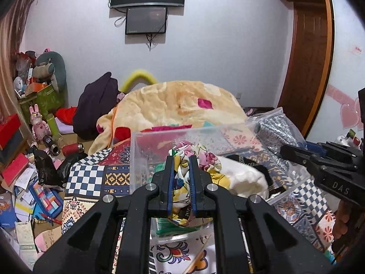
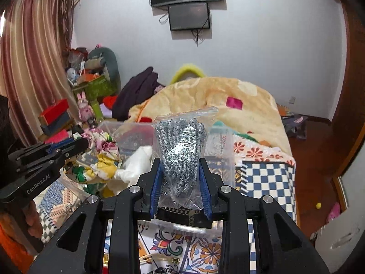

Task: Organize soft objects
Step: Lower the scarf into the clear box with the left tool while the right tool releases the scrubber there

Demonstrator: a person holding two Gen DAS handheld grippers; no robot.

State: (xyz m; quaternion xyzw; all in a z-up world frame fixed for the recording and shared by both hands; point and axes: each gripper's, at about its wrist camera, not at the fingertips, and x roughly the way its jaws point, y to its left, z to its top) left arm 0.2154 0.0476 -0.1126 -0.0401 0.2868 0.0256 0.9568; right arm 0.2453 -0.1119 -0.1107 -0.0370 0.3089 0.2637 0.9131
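My left gripper (image 1: 180,162) is shut on a floral silk cloth (image 1: 181,182) and holds it over a clear plastic box (image 1: 141,150) on the bed. A white cloth (image 1: 244,178) lies beside it. My right gripper (image 2: 180,166) is shut on a clear zip bag of grey-speckled knit gloves (image 2: 180,143) and holds it upright above the box (image 2: 225,146). The bag (image 1: 273,125) and the right gripper (image 1: 285,149) show at the right of the left wrist view. The left gripper (image 2: 84,142) with the floral cloth (image 2: 102,157) shows at the left of the right wrist view.
A patterned patchwork cover (image 2: 267,178) lies over the bed, with a yellow blanket (image 1: 182,105) heaped behind the box. A dark garment (image 1: 95,107) lies at the back left. Boxes, toys and papers (image 1: 34,171) crowd the floor on the left. A wooden door (image 1: 305,57) stands at the right.
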